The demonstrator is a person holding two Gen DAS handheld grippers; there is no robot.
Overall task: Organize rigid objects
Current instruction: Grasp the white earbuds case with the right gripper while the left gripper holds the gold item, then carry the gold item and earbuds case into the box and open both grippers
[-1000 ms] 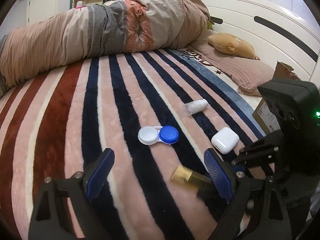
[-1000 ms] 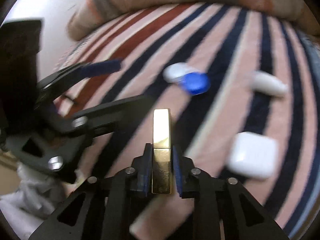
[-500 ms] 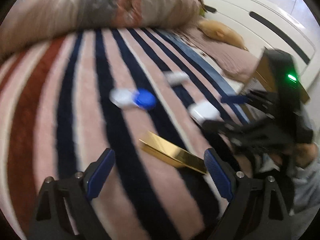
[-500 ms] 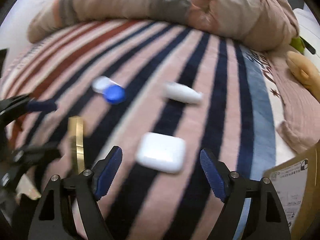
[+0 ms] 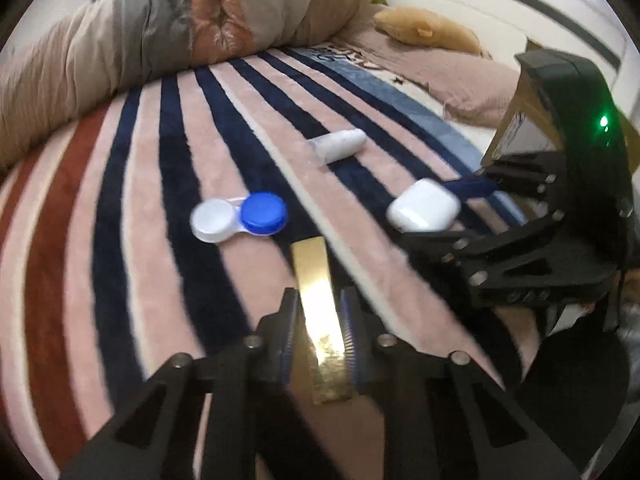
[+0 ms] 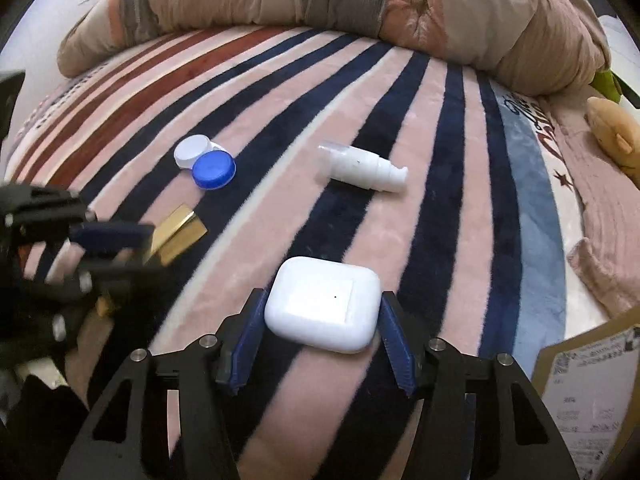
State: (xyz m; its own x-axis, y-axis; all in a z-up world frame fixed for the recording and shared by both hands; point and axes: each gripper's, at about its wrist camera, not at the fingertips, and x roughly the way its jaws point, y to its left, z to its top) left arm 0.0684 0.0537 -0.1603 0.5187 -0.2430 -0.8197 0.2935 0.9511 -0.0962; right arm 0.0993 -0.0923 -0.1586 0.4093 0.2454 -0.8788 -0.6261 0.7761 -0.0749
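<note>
Left gripper (image 5: 318,336), seen from its own wrist camera, has just clamped its blue pads onto the gold bar (image 5: 320,320); half a second ago the jaws stood wide with the bar lying slantwise on the striped blanket (image 5: 120,240) between them, and a second ago the right gripper still held it. Now the bar runs straight out toward twelve o'clock between the pads, so the handover from right to left looks complete. From the bar, the contact lens case (image 5: 240,220) lies at about eleven o'clock, the white pump bottle (image 5: 338,145) farther off at twelve, and the white earbud case (image 5: 424,210) at one o'clock, where the right gripper (image 5: 460,216) reaches in from three o'clock with a blue finger on either side of it. Right wrist view: the right gripper (image 6: 320,332) has just been closing from a wider spread, and the earbud case (image 6: 324,308) now sits between its pads, close to both, though a sliver of gap shows on each side, so I judge it not yet squeezed. At nine o'clock the left gripper (image 6: 132,246), blurred, holds the gold bar (image 6: 178,232); the lens case (image 6: 206,162) is at eleven, the pump bottle (image 6: 362,168) at twelve, and a cardboard box (image 6: 588,392) at four o'clock, likely where the items go. Both tools are thus committed to one item each.
</note>
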